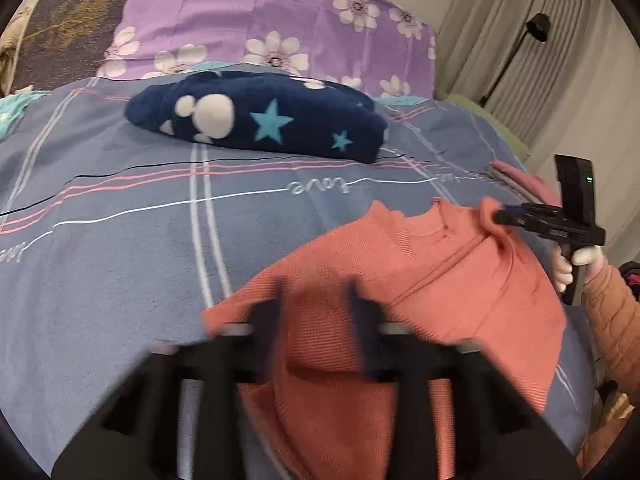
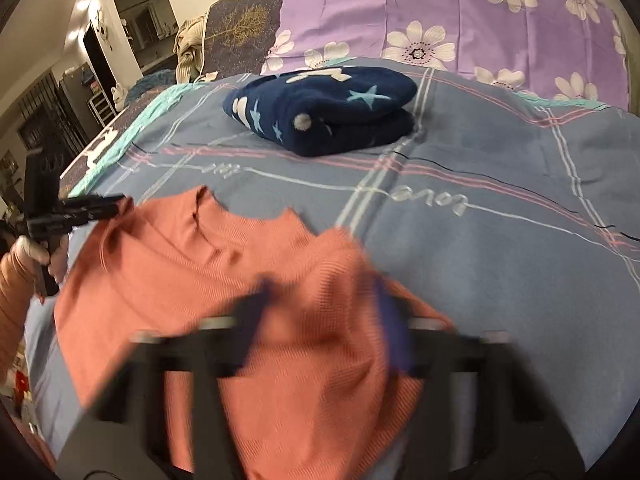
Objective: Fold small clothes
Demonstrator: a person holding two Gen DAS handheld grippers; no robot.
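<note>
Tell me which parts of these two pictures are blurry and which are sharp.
Left wrist view: the left gripper and the near part of the salmon top are motion-smeared; the navy star blanket and the right gripper stay sharp. Right wrist view: the same pattern, near fingers and fabric smeared, bedspread crisp. Both views bend straight lines at the edges.

— What lay around me on the bed?
— I saw a blue plaid sheet [image 1: 120, 240], and a purple flowered cover [image 1: 260, 12] rose at the far end.
— Anything beyond it?
— Grey curtains [image 1: 532, 56] hung to my right, and a dark doorway [image 2: 100, 56] stood off left.
</note>
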